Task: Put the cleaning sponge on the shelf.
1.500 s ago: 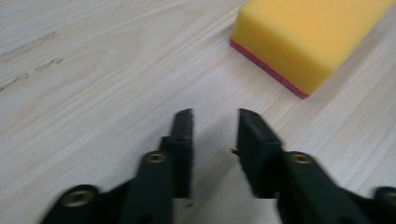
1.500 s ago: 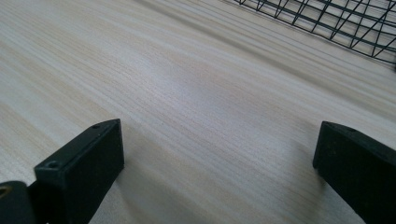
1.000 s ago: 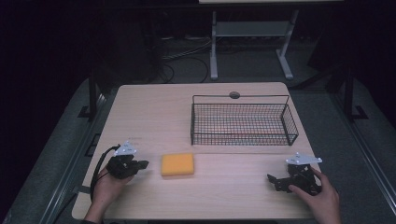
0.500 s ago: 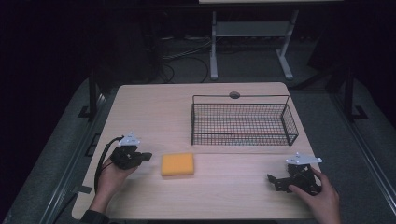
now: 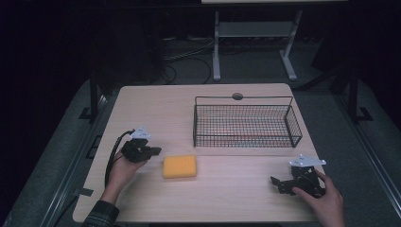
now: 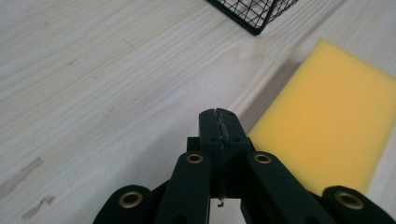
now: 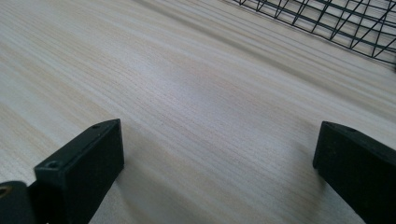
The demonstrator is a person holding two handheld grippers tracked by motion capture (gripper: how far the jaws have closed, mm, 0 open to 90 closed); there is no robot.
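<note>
From the high view, the counter [image 5: 161, 106] was a pale wood-grain slab with rounded corners and a small round hole near its far edge. A black wire basket [image 5: 246, 124], rectangular and open-topped, stood on the far right part, its mesh thin and regular. A yellow sponge [image 5: 179, 166], a soft-looking rectangular block with blunt corners, lay flat near the middle front, well apart from the basket. The left gripper [image 5: 152, 152] was held just beside the sponge's left end, its cable looping back toward the sleeve. The right gripper [image 5: 279, 184] sat low near the front right corner, with a broad stretch of bare wood between it and the sponge.

In the left gripper view, the two black fingers [image 6: 209, 135] were pressed together, pinching nothing, their tips over bare wood. The sponge [image 6: 327, 126] lay just to their right (a fine, matte foam surface with a crisp straight edge), apart from the tips. A corner of the basket [image 6: 254, 14] showed at the top. The wood bore faint scuffs at lower left.

In the right gripper view, the fingers [image 7: 84, 163] were spread wide, blocky and matte, with open, finely grained counter [image 7: 210, 116] between them. The basket [image 7: 336, 23] mesh crossed the upper right corner, well beyond the tips
</note>
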